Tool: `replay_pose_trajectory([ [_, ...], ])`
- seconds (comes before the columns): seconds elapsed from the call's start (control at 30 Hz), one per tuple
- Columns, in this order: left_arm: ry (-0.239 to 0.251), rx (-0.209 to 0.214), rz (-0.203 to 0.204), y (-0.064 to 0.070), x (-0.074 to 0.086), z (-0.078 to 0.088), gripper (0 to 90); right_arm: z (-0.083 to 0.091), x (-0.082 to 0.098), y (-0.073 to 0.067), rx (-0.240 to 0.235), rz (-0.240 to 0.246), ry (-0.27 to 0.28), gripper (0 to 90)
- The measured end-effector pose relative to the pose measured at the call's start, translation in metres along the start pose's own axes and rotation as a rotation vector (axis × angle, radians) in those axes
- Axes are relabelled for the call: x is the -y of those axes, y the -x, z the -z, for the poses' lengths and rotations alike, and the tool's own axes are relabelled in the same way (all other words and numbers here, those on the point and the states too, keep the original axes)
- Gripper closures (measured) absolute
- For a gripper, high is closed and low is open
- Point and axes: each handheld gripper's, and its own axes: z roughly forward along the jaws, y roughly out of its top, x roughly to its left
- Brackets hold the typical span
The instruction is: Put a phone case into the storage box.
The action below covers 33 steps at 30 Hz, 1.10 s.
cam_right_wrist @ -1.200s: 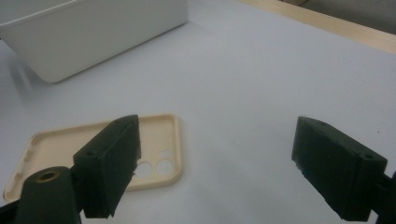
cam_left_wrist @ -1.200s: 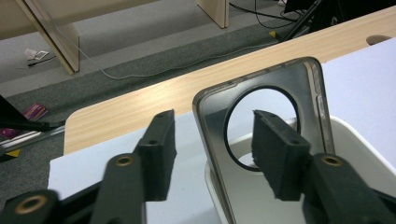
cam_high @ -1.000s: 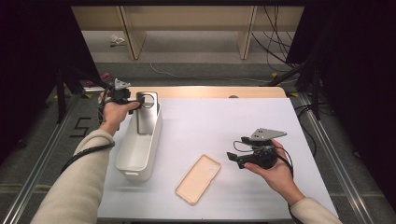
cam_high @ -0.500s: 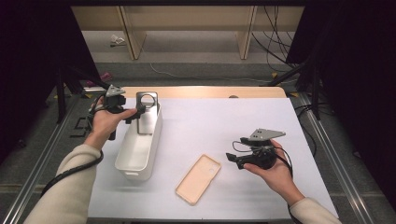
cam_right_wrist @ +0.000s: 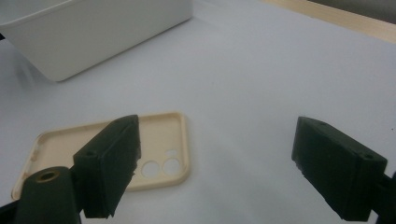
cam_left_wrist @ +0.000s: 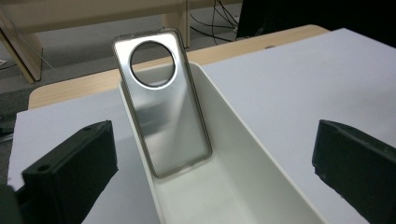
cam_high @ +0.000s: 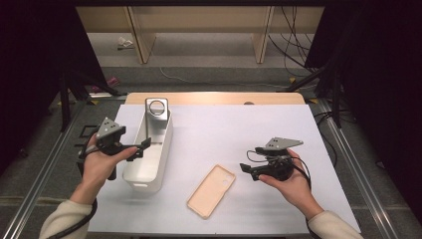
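Fingers: your left gripper (cam_high: 141, 147) jaws have just been opening, now wide and empty; right gripper (cam_high: 247, 171) wide, empty | Thing: silver phone case (cam_left_wrist: 162, 100) leans upright at far end of white bin (cam_high: 160, 162) | Handling: likely light, thin, slick, flexes; pinch long edges, not the ring cutout

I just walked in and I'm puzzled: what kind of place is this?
Probably a lab bench set up for recording handling demonstrations. A person holds a left gripper and a right gripper with cameras over a white-covered table on a metal frame, with loose cables on the floor and dark curtains at the sides.
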Motion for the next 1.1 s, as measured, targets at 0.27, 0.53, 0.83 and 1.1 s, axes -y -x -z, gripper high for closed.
replay_pose_trajectory([
  [0.27, 0.007, 0.040, -0.065, 0.022, 0.018, 0.009, 0.0, -0.003, 0.000, -0.001, -0.008, 0.005, -0.005, 16.5],
  [0.53, 0.047, 0.056, -0.103, 0.030, 0.022, 0.007, 0.0, -0.005, 0.000, 0.000, -0.020, 0.003, -0.008, 16.5],
  [0.83, 0.061, 0.052, -0.091, 0.027, 0.022, 0.011, 0.0, -0.006, -0.001, -0.003, -0.022, 0.008, -0.011, 16.5],
  [1.1, 0.061, 0.056, -0.081, 0.027, 0.022, 0.010, 0.0, -0.006, -0.002, -0.004, -0.026, 0.008, -0.004, 16.5],
])
